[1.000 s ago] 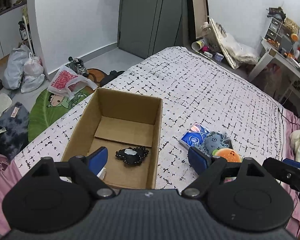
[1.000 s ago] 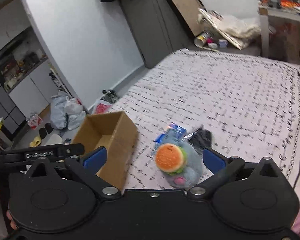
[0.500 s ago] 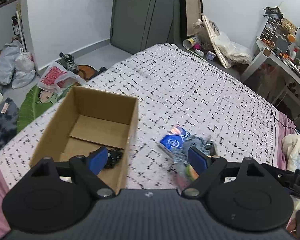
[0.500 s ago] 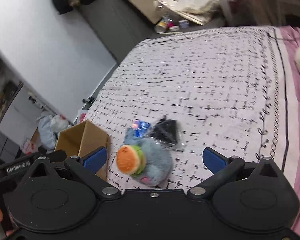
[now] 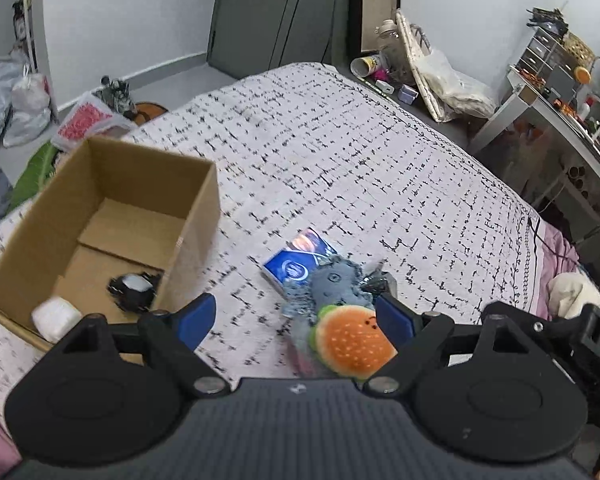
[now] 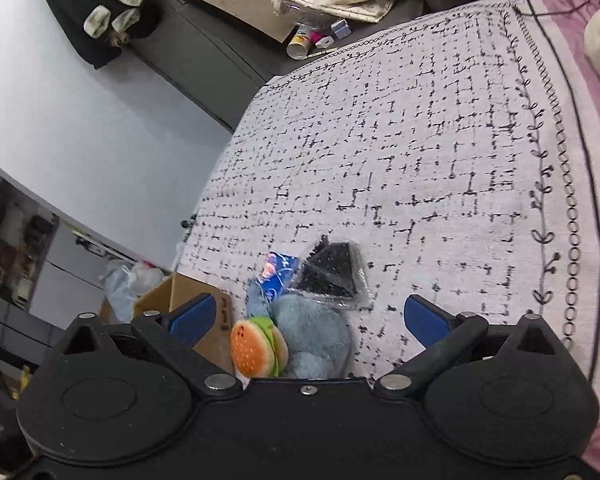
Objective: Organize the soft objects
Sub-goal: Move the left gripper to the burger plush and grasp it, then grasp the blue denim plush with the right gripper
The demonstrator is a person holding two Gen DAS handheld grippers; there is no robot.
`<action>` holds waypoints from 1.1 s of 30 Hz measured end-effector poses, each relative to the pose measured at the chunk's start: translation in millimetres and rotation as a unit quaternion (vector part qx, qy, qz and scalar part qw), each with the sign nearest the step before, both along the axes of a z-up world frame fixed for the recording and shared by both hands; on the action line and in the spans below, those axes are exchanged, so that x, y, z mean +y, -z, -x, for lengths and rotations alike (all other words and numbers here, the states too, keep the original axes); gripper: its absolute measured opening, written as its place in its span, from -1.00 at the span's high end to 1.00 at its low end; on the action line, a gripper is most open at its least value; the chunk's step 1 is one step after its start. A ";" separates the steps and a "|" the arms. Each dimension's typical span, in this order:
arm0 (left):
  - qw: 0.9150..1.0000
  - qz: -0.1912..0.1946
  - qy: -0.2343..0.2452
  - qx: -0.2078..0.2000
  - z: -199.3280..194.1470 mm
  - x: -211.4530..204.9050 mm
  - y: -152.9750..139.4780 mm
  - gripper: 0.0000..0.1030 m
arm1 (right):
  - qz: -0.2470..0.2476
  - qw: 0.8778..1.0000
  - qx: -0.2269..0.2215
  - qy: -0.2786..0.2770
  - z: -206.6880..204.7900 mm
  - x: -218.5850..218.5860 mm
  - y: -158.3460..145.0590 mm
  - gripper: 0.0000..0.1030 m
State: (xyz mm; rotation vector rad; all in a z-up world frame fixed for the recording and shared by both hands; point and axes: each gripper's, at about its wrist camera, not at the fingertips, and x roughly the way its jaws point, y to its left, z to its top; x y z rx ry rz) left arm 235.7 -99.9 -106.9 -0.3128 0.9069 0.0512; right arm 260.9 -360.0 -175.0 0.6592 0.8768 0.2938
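Both tools are closing in on the little heap of soft things on the bed (image 5: 340, 152), so the step in hand looks like the reach before a pick, with nothing lifted yet. The left tool (image 5: 296, 320) stands released, its blue pads wide apart, and the burger plush (image 5: 354, 346) lies low between them without either pad pressing on it. The right tool (image 6: 308, 316) is likewise spread wide and grasps nothing; the grey plush (image 6: 316, 336) sits between its fingers, nearer the left pad.

The heap is tight: the burger plush rests against the grey plush, the blue packet (image 5: 296, 266) lies touching them on the far side, and a dark item in clear wrap (image 6: 332, 274) leans at the grey plush's far edge. The cardboard box (image 5: 204, 196) stands just beside the heap, open-topped, already holding a black item (image 5: 132, 290) and a white one (image 5: 56, 318) (so sorting appears to be partly done).

Next, I judge, one tool must settle over a single toy and clench on it alone, without dragging its neighbours, then carry it over the box wall.
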 end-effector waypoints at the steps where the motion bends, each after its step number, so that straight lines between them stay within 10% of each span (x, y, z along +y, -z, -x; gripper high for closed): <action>1: 1.000 0.005 -0.002 0.003 -1.7 -2.1 2.9 -0.67 | -0.004 1.000 -0.001 -0.001 -2.6 0.2 1.9 -0.89; 14: 0.998 0.053 -0.003 0.045 -20.4 -17.5 39.6 -0.54 | -0.067 0.995 -0.031 -0.071 -25.8 16.4 17.8 -0.39; 18: 0.994 0.098 -0.007 0.053 -20.9 -12.7 47.7 0.09 | -0.086 0.992 -0.024 -0.090 -31.1 21.5 23.9 -0.21; 33: 0.986 0.158 0.001 0.053 -16.3 -1.2 66.0 0.22 | -0.063 0.989 -0.022 -0.128 -40.9 49.1 34.5 0.24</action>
